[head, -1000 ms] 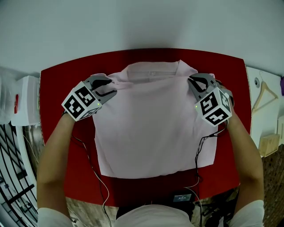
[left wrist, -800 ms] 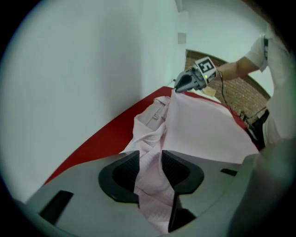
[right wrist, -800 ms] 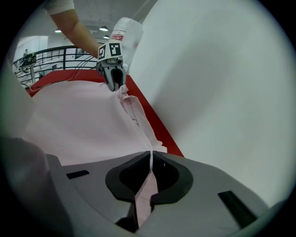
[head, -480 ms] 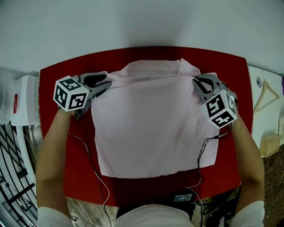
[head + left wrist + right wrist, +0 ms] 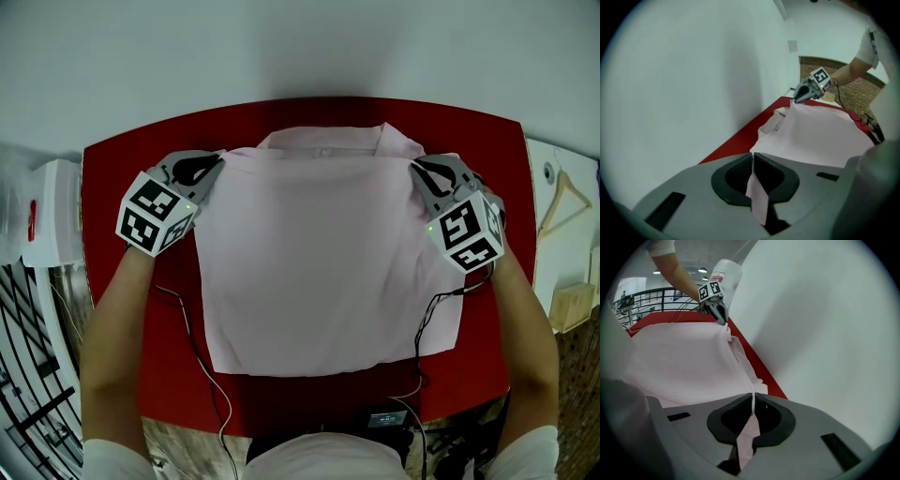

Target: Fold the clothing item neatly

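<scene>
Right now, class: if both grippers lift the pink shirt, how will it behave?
Probably floppy: the pink shirt crumples to a thin strip in the left gripper, whose jaws have just closed on it. Likely light: the right gripper holds its corner by one small pinch.

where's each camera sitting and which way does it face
head view: on the head, steeply down at pink shirt on red table; forearms, left gripper, right gripper show
left gripper view: on the left gripper, facing across the shirt; jaws just closed on shirt
right gripper view: on the right gripper, facing back; jaws shut on shirt
shared: each sees the other gripper
</scene>
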A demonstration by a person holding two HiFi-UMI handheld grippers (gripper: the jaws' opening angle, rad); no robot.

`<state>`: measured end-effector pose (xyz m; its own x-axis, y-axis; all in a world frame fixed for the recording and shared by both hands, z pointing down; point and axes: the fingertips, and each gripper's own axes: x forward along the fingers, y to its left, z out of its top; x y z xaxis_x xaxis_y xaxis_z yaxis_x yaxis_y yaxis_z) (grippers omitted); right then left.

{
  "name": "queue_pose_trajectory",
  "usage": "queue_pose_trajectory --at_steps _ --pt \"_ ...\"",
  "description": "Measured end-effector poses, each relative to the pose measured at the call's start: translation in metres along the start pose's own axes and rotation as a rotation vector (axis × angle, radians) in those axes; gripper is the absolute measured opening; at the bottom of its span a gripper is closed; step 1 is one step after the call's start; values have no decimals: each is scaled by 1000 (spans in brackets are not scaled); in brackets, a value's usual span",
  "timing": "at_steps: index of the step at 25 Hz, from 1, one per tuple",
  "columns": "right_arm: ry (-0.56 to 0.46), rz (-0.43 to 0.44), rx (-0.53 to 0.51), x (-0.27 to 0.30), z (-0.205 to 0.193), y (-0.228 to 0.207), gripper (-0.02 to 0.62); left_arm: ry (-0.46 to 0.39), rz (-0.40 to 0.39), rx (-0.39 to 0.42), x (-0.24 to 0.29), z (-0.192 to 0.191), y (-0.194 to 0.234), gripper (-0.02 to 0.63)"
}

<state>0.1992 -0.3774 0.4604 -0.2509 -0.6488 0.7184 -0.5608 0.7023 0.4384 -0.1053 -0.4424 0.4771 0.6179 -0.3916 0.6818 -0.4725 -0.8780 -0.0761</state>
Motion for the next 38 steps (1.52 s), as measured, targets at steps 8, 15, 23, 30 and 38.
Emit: queue_pose_trajectory --at_steps 8,15,23,30,38 --pt "12 -86 43 20 -2 -17 28 -17 140 -104 2 -8 33 20" --pt "57 -50 204 54 -16 -12 81 56 130 -162 14 -31 32 23" --pt "8 -91 276 6 -25 -26 170 42 134 -174 -25 -31 23 69" --pt "-3 -166 342 -40 -61 -30 170 53 137 -171 -49 -40 -7 68" --pt "145 -69 173 -22 -84 -26 170 118 115 -81 -31 -43 -1 69"
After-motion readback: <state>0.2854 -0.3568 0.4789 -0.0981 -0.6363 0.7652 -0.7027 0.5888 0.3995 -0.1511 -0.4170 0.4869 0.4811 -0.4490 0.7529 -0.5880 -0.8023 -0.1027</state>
